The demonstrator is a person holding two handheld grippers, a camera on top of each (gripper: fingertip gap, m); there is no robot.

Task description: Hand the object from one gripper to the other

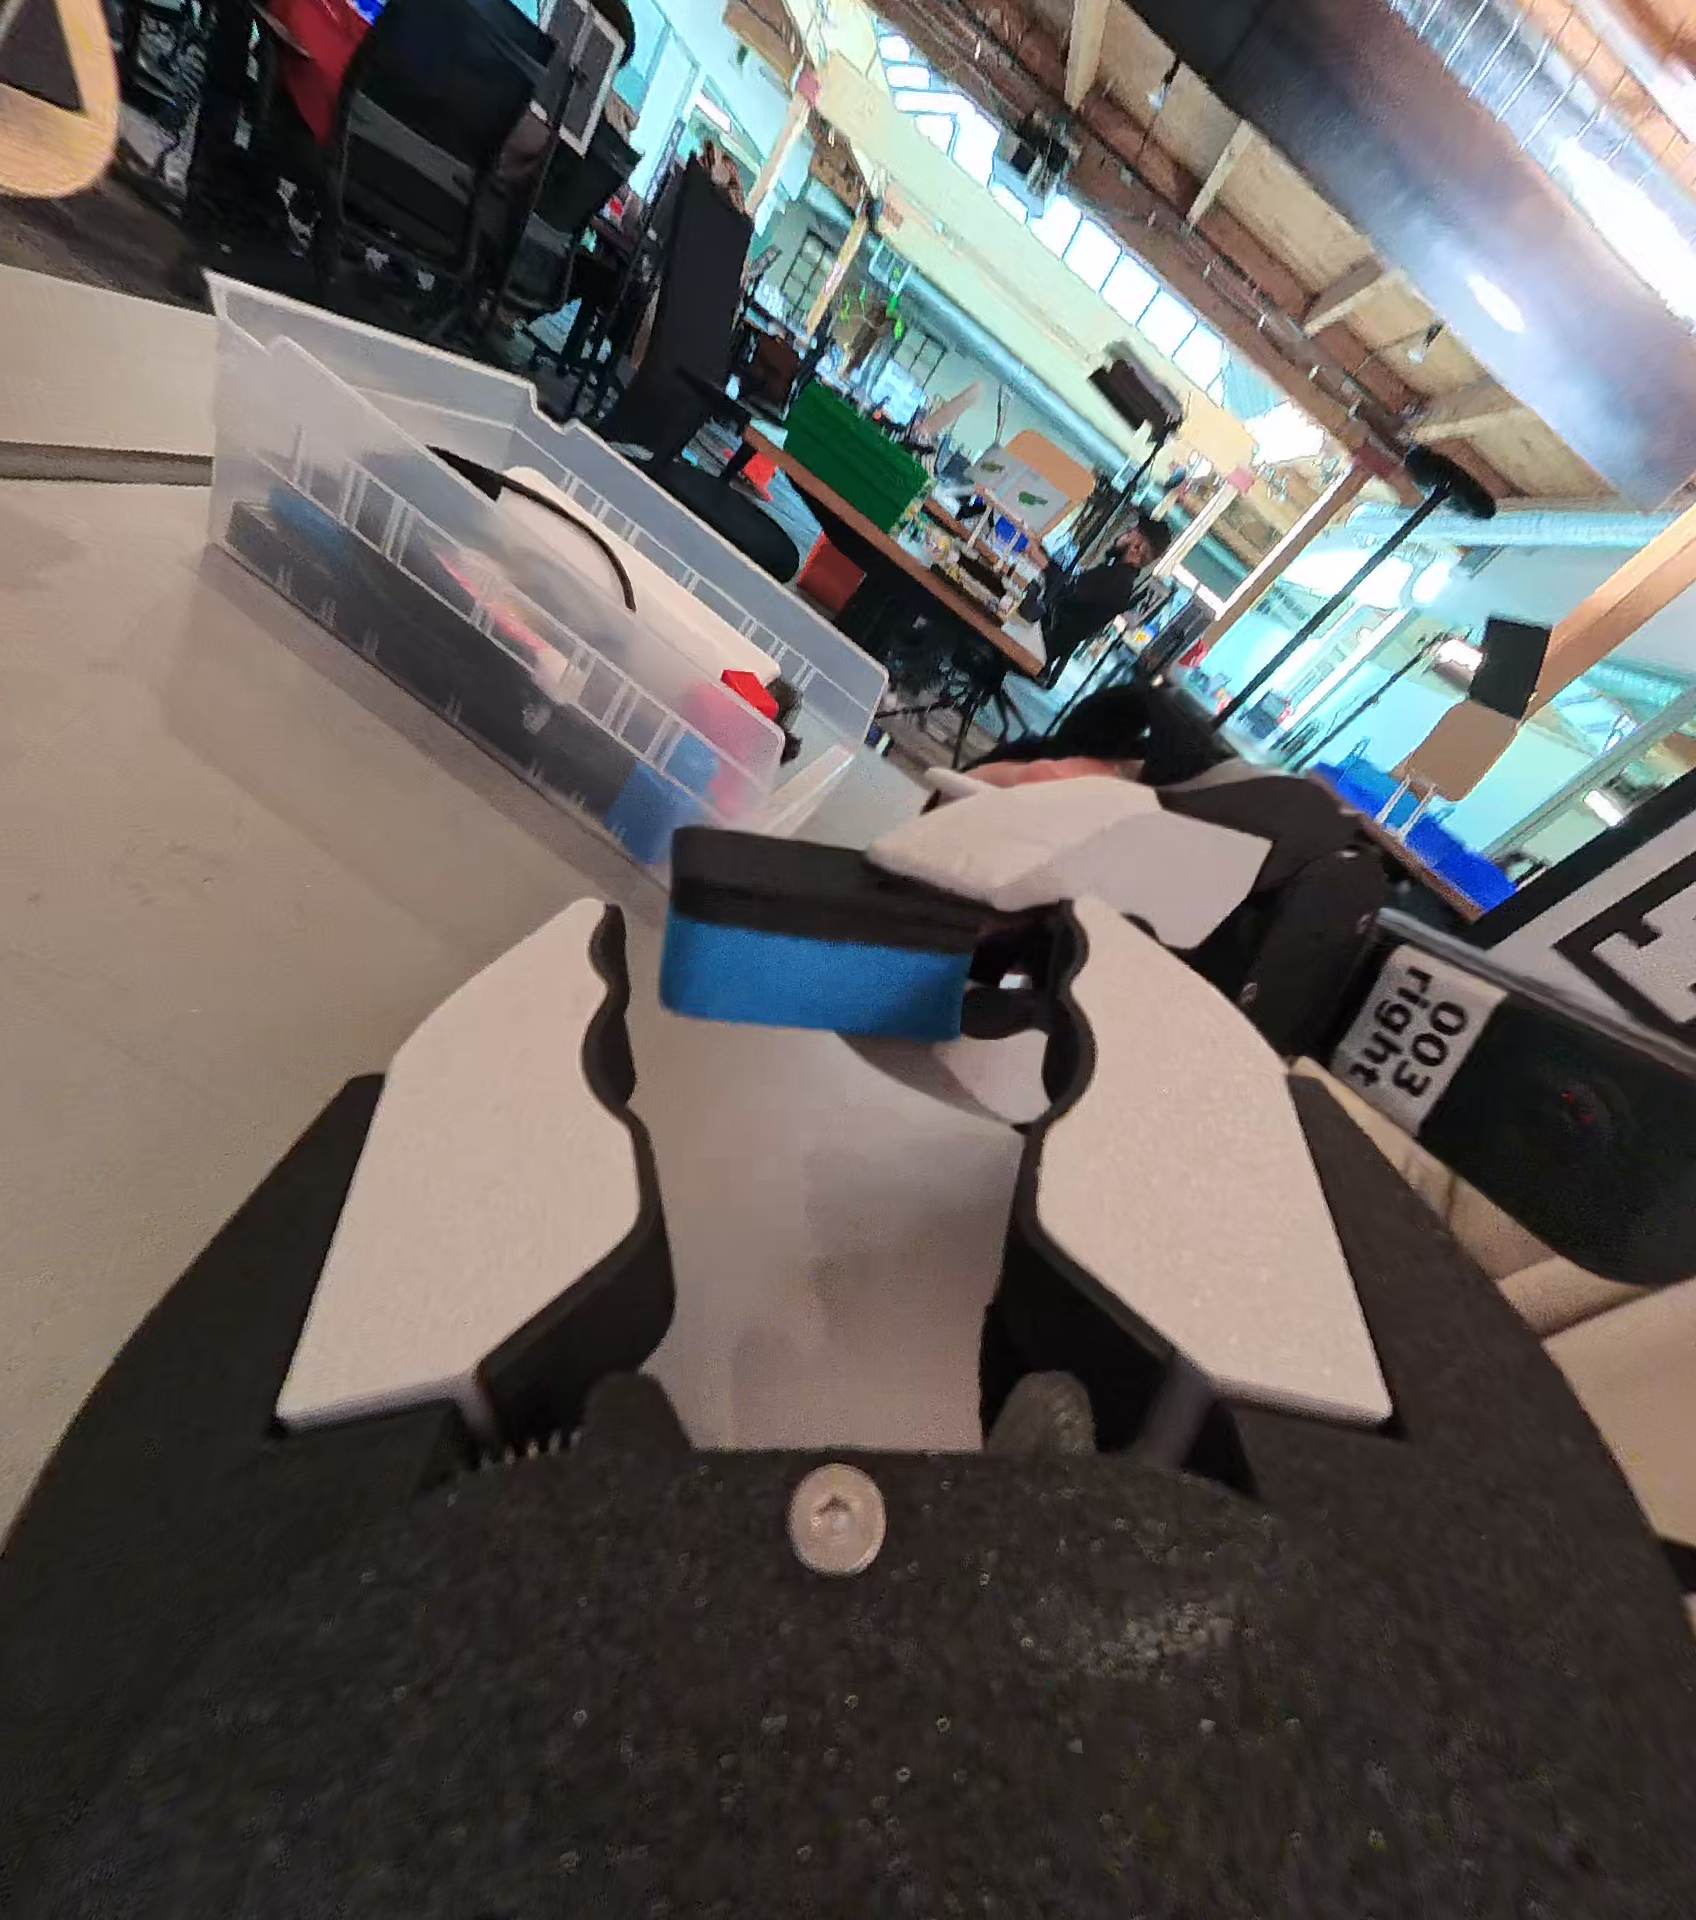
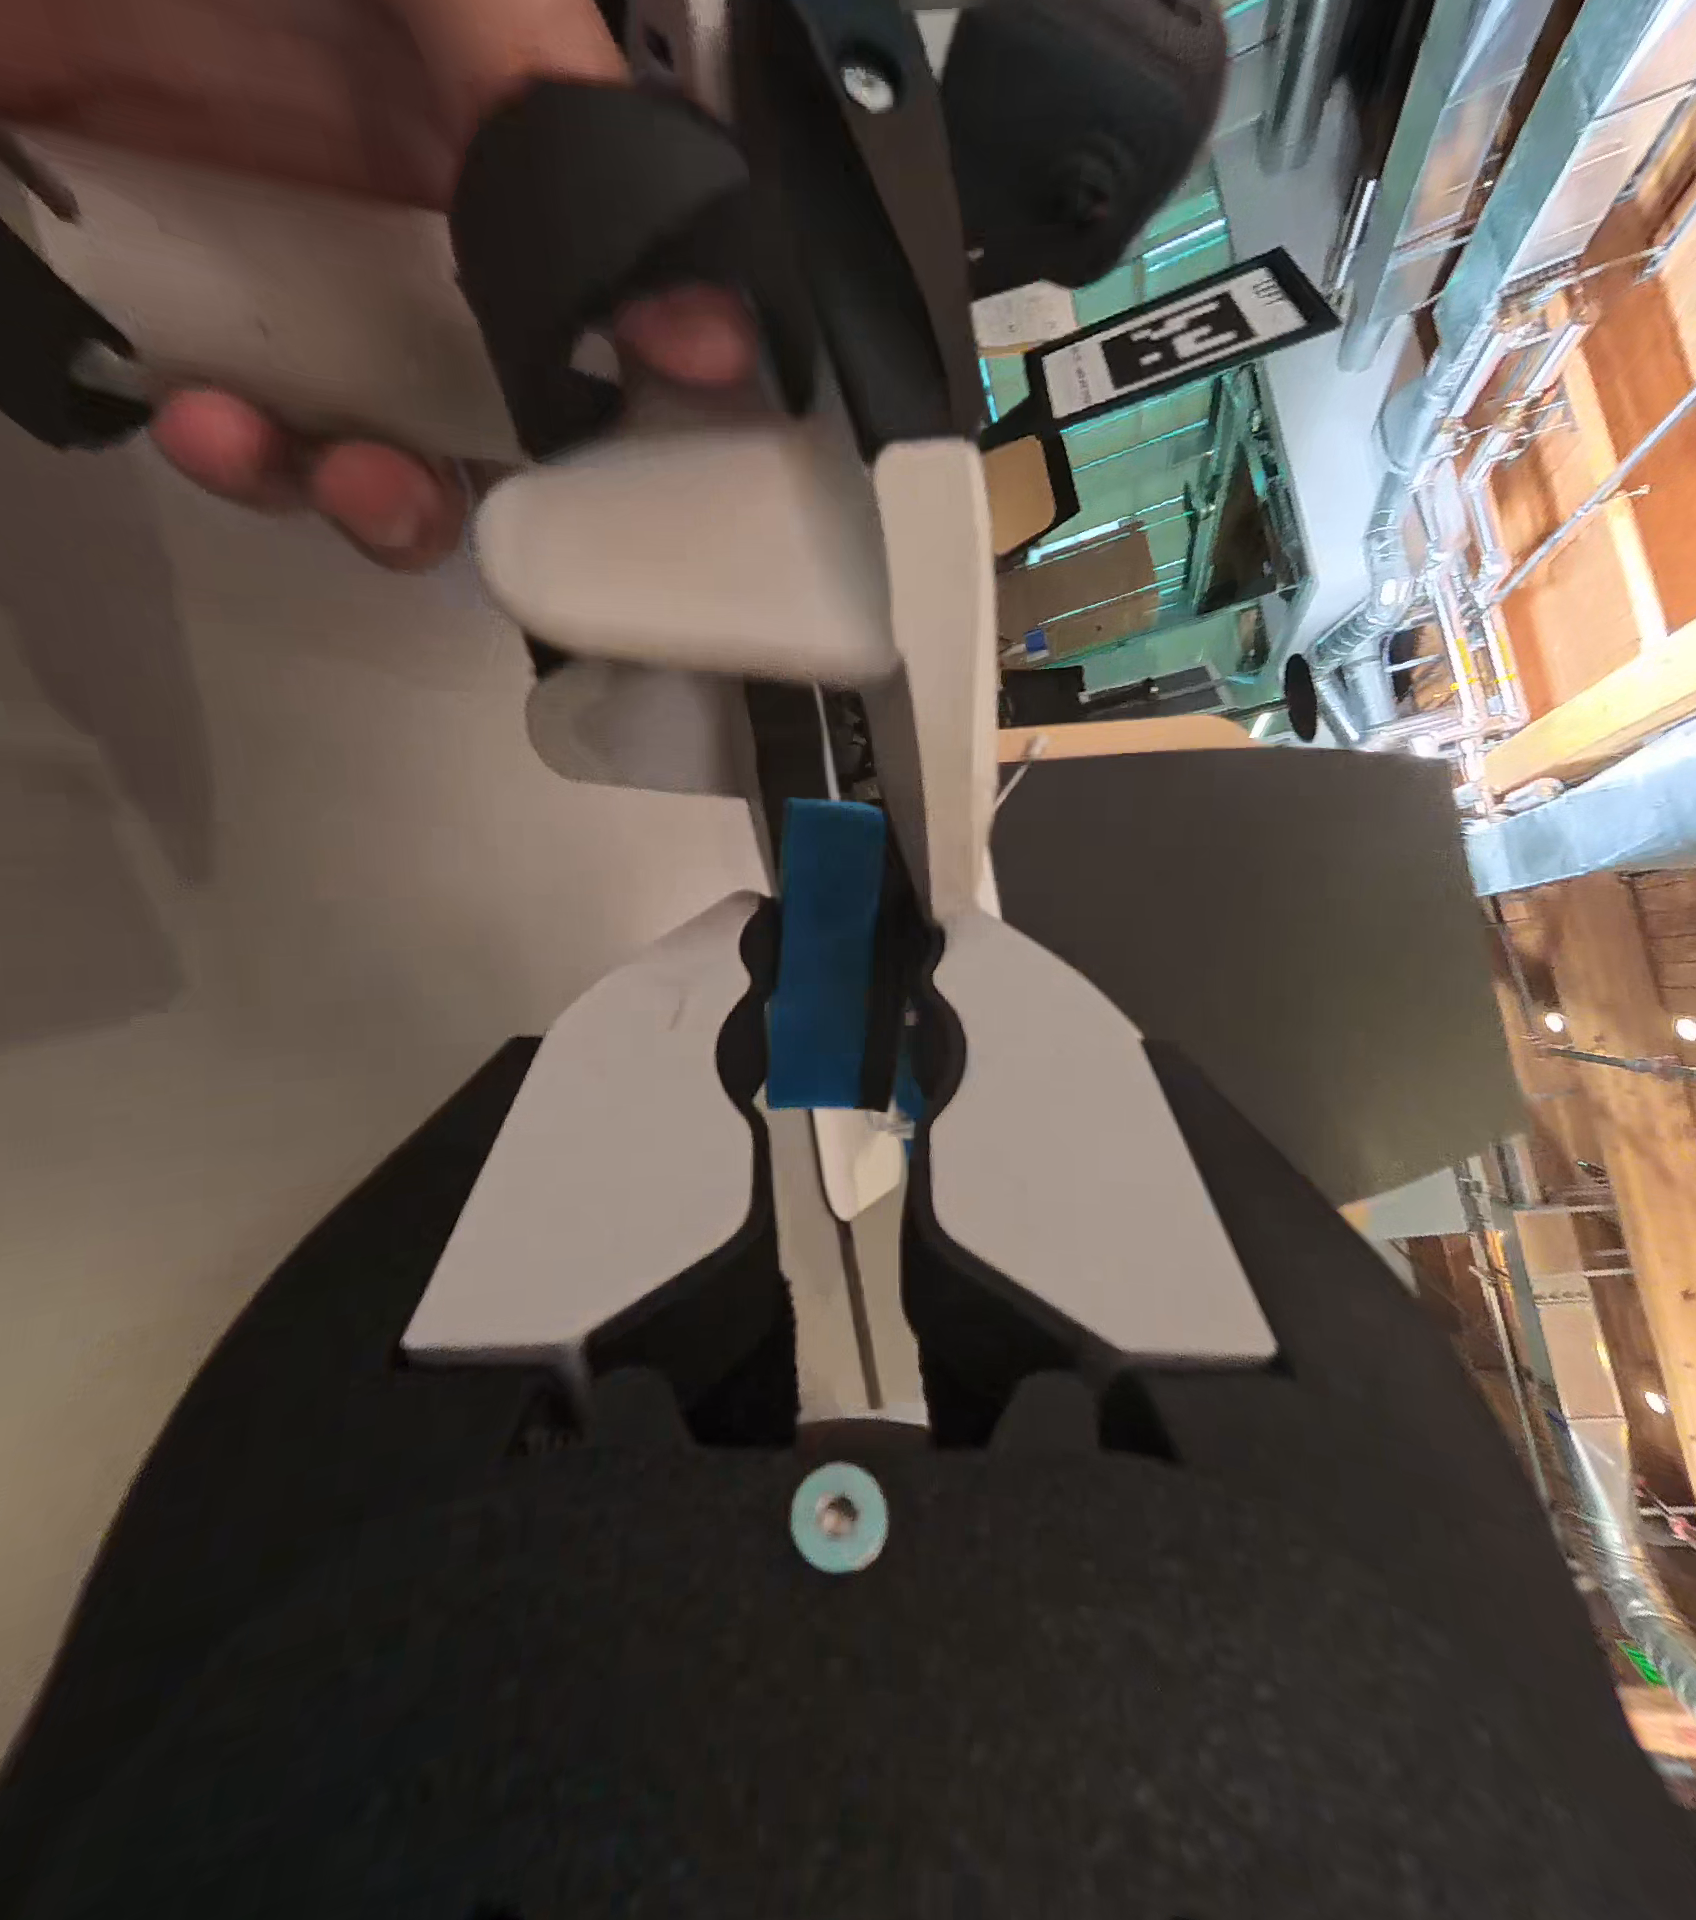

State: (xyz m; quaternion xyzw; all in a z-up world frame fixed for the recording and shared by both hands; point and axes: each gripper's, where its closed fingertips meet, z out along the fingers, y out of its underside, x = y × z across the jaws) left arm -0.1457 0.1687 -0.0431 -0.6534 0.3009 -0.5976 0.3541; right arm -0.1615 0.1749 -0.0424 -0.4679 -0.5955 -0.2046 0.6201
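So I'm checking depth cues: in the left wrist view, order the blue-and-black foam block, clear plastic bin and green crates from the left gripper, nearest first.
1. Blue-and-black foam block, just beyond the left gripper fingertips.
2. Clear plastic bin, on the table, ahead-left.
3. Green crates, background table.

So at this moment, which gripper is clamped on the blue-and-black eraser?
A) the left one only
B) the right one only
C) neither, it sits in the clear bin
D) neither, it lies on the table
B: the right gripper is shut on the eraser, held in the air, while the left gripper is open with its fingers on either side of it, not yet closed.
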